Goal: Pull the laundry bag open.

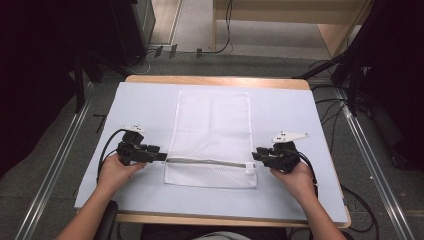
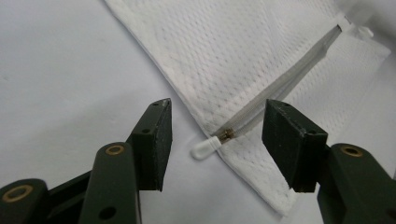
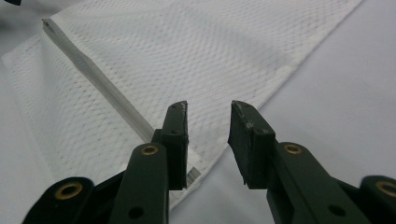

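A white mesh zip bag (image 1: 212, 125) lies flat in the middle of the table, its grey zipper (image 1: 205, 161) running across the near end. My left gripper (image 1: 162, 156) is at the zipper's left end, jaws open. In the left gripper view the gripper (image 2: 219, 112) has the white end tab (image 2: 203, 148) between its jaws, untouched. My right gripper (image 1: 254, 156) is at the zipper's right end by the white pull (image 1: 250, 169). In the right gripper view the gripper (image 3: 208, 109) stands open over the bag's edge (image 3: 210, 46), gripping nothing.
A pale sheet (image 1: 145, 100) covers the wooden table. Cables (image 1: 327, 107) trail on the floor at the right, and metal rails (image 1: 55, 165) run along both sides. Dark equipment stands at the far left and far right.
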### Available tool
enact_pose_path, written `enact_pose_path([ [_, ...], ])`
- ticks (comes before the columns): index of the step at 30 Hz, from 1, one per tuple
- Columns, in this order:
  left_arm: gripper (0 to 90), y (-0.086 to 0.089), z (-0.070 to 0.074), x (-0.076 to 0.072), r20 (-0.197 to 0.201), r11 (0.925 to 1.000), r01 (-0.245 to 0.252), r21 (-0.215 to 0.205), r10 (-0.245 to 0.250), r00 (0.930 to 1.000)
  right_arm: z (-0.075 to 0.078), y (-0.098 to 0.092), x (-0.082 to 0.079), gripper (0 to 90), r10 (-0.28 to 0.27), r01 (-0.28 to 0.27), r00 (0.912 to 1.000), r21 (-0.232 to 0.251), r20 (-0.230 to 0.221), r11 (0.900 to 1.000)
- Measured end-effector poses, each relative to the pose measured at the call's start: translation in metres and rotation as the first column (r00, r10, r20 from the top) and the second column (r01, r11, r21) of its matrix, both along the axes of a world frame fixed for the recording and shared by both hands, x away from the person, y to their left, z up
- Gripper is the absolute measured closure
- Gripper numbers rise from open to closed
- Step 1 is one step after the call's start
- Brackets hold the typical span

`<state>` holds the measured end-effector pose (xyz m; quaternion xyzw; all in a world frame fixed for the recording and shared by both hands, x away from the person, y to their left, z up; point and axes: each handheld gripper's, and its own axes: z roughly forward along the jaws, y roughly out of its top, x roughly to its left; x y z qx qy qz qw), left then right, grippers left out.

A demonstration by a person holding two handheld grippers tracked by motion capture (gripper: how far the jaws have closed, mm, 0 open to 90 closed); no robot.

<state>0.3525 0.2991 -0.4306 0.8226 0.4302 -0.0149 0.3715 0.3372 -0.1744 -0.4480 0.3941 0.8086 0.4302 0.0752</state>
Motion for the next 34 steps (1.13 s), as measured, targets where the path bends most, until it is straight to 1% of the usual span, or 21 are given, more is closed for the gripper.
enact_pose_path([
  [4, 38.9, 0.007, 0.000, 0.002, 0.038, 0.9989, -0.044, 0.014, 0.043, 0.9983, -0.001, -0.009, 0.002, 60.4, -0.021, 0.021, 0.9996, 0.012, 0.018, 1.000],
  [8, 37.0, 0.015, 0.000, 0.003, 0.078, 0.9964, -0.076, 0.037, 0.073, 0.9943, -0.003, -0.016, 0.005, 50.1, -0.037, 0.037, 0.9982, 0.004, 0.047, 0.999],
  [11, 36.6, 0.020, -0.001, 0.003, 0.098, 0.9944, -0.093, 0.051, 0.088, 0.9914, -0.005, -0.021, 0.007, 47.1, -0.053, 0.053, 0.9976, 0.000, 0.045, 0.999],
  [14, 36.5, 0.024, -0.001, 0.003, 0.117, 0.9914, -0.105, 0.078, 0.096, 0.9885, -0.007, -0.025, 0.010, 44.9, -0.071, 0.071, 0.9966, 0.005, 0.041, 0.997],
  [15, 36.5, 0.026, -0.001, 0.004, 0.122, 0.9909, -0.110, 0.078, 0.100, 0.9875, -0.007, -0.026, 0.010, 44.0, -0.078, 0.078, 0.9962, 0.006, 0.040, 0.997],
  [19, 35.7, 0.030, -0.002, 0.004, 0.125, 0.9895, -0.127, 0.070, 0.117, 0.9852, -0.008, -0.030, 0.012, 42.9, -0.103, 0.103, 0.9939, 0.008, 0.039, 0.995],
  [22, 35.5, 0.030, -0.002, 0.005, 0.114, 0.9894, -0.120, 0.081, 0.111, 0.9873, -0.010, -0.033, 0.014, 42.5, -0.118, 0.118, 0.9926, 0.009, 0.030, 0.993],
  [29, 35.0, 0.028, -0.004, 0.005, 0.111, 0.9889, -0.118, 0.091, 0.107, 0.9880, -0.011, -0.034, 0.015, 41.1, -0.132, 0.132, 0.9907, 0.007, 0.031, 0.991],
  [34, 34.7, 0.028, -0.004, 0.006, 0.102, 0.9878, -0.121, 0.099, 0.110, 0.9887, -0.012, -0.034, 0.016, 40.4, -0.136, 0.136, 0.9903, 0.005, 0.031, 0.991],
])
